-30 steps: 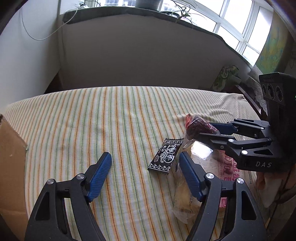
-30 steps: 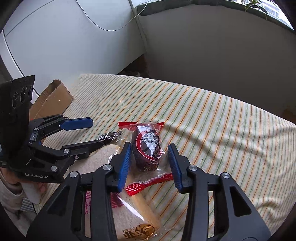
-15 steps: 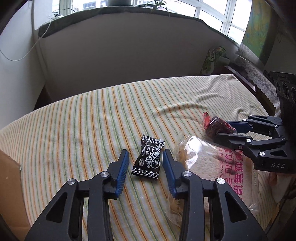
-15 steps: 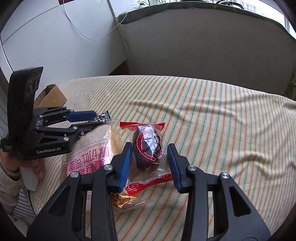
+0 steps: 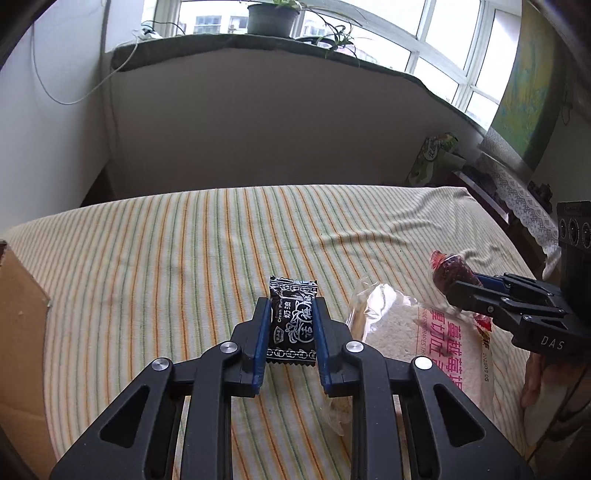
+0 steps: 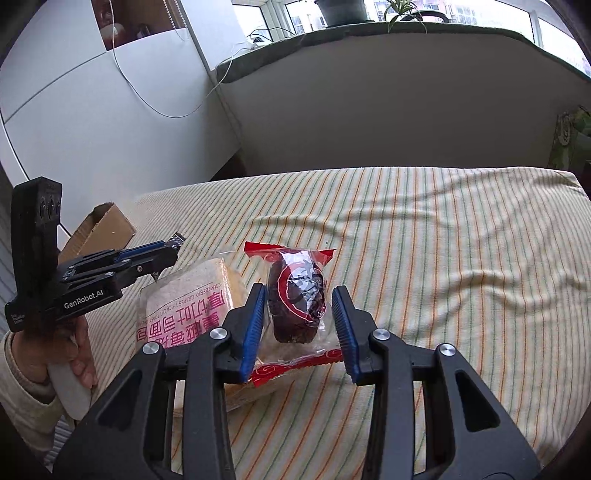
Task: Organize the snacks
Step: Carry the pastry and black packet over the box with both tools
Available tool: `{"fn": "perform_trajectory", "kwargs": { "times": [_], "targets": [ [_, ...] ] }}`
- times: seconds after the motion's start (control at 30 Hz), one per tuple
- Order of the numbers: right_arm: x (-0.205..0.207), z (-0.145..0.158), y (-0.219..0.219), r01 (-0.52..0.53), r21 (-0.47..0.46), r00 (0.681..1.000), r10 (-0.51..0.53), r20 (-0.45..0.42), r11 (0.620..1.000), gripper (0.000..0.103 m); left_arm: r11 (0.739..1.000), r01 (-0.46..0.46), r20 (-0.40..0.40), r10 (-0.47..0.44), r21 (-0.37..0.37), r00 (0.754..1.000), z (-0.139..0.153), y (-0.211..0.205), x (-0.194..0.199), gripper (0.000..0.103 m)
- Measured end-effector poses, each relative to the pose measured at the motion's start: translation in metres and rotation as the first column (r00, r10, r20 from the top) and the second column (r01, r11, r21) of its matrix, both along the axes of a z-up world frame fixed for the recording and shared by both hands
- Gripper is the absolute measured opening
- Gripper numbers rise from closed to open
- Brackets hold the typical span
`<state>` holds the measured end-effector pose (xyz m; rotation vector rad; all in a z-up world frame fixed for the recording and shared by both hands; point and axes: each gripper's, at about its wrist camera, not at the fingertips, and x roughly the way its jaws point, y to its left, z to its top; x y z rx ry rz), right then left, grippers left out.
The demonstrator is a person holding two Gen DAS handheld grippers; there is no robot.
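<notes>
Room: white walls, a dark window ledge (image 5: 258,44) with a potted plant (image 5: 272,16) behind the bed.
Bed: striped sheet (image 5: 184,240) in cream, orange and green, wrinkled towards the far right corner; everything below is placed relative to my bread bag.
Cardboard box (image 5: 18,332): well to the left of the bread bag, at the bed's left edge, only a brown flap showing.
Bread bag (image 6: 184,306): clear packet of sliced toast with pink lettering, lying flat on the sheet near my side.
Red-wrapped snack (image 6: 297,299): dark oval in clear film with red ends, over the right edge of the bread bag; whether it is lifted I cannot tell.
Right tongs (image 6: 299,325): my blue pads stand either side of that snack, the left one against its film; the right one shows a small gap.
Black candy packet (image 5: 293,321): small, white-patterned, just left of the bread bag.
Left tongs (image 5: 290,332): they have just been closing and are now clamped on the black candy packet, both pads against its edges.
Hand (image 6: 70,347): mine, in a pale sleeve, gripping the left handle.
</notes>
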<state>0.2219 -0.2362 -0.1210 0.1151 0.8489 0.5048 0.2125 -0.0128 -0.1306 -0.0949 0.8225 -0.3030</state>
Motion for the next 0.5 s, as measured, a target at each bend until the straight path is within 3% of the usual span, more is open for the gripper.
{"fn": "perform_trajectory", "kwargs": {
  "times": [0.27, 0.5],
  "targets": [
    [-0.036, 0.033, -0.012, 0.078, 0.060, 0.994, -0.082, 0.072, 0.995, 0.038, 0.998, -0.015, 0.125, 0.023, -0.065, 0.992, 0.032, -0.001, -0.043, 0.021],
    [-0.082, 0.097, -0.015, 0.106, 0.065, 0.975, -0.116, 0.191, 0.992, 0.038, 0.996, 0.051, 0.246, -0.031, -0.075, 0.969, 0.087, -0.007, -0.089, 0.021]
  ]
}}
